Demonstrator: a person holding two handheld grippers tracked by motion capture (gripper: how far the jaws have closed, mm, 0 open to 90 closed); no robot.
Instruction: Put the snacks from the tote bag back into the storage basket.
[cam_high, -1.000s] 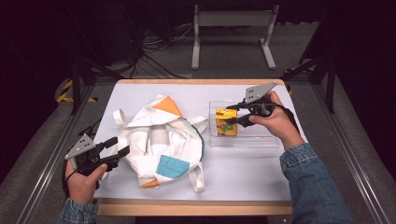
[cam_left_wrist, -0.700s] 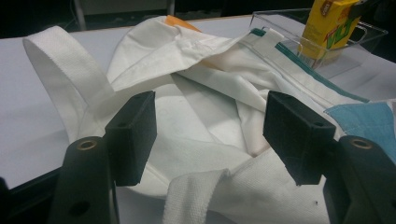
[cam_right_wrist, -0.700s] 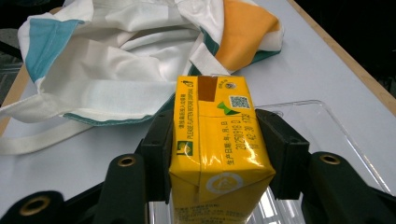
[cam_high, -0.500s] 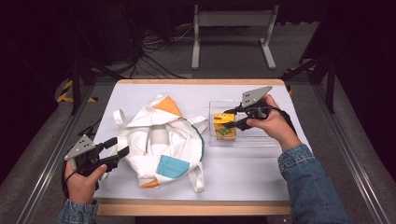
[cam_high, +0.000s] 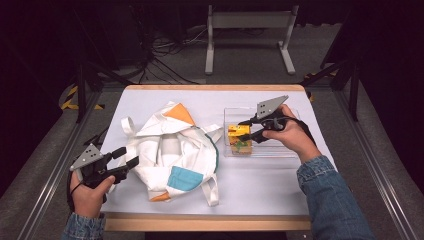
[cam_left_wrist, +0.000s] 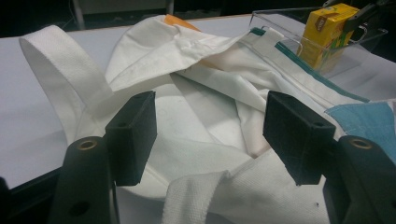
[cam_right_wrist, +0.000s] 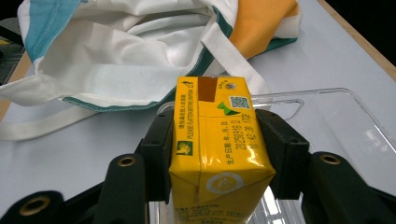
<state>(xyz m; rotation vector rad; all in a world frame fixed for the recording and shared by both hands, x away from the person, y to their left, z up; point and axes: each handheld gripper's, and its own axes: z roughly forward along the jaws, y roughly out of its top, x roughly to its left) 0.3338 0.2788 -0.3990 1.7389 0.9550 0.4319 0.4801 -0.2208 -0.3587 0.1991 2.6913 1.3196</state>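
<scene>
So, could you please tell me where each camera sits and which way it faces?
High view: above the person's side, looking forward and down on the table; both hands and denim sleeves show.
Left gripper view: on the left gripper, looking over the bag; open jaws show.
Right gripper view: on the right gripper, jaws clamping the carton.
All share bag and carton.

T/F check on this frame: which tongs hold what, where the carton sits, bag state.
1. The right tongs are shut on the yellow carton. True.
2. The left tongs grip a bag strap. False: they are open, jaws apart over the white bag.
3. The carton is inside the bag. False: it is at the clear tray.
4. The bag lies beside the tray. True.
</scene>
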